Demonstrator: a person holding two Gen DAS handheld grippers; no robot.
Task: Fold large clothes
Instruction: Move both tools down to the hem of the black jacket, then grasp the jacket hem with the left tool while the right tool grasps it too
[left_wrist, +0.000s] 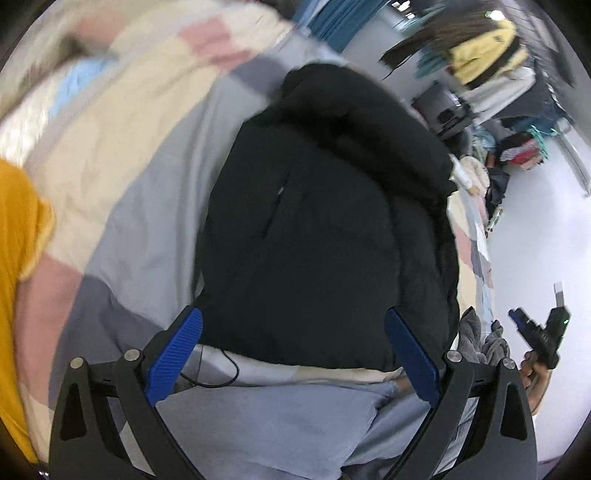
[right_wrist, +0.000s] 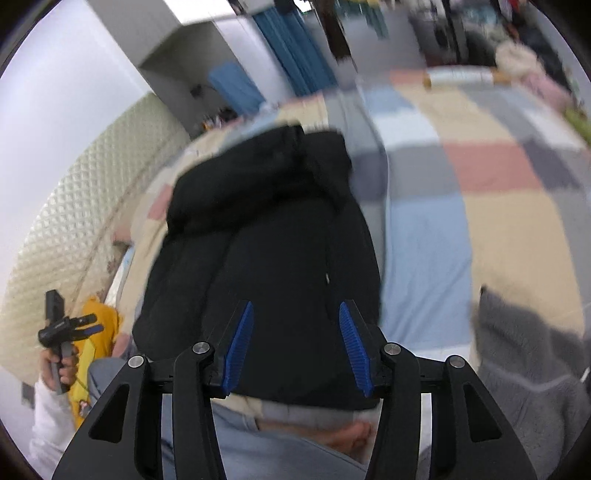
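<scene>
Patchwork bedspread (right_wrist: 480, 177) in pastel squares; grey fleece (right_wrist: 528, 354) at its near edge; quilted headboard (right_wrist: 74, 206); blue curtain (right_wrist: 291, 55)

Motion blur smears my patchwork bedspread (right_wrist: 480, 155) across the upper right of the right wrist view. The black jacket (left_wrist: 325, 221) hides the bedding beneath it. The yellow garment (left_wrist: 14, 295) is cut off at the left edge.

Right gripper (right_wrist: 295, 347): jaws spread apart, nothing held | black padded jacket (right_wrist: 266, 251): laid folded on patchwork bedspread (right_wrist: 480, 166), directly ahead of and under the blue fingertips (right_wrist: 240, 343) | grey fleece garment (right_wrist: 528, 369): seen right of gripper | left gripper (right_wrist: 79, 325): held in a hand far left, above yellow garment (right_wrist: 98, 354).
</scene>
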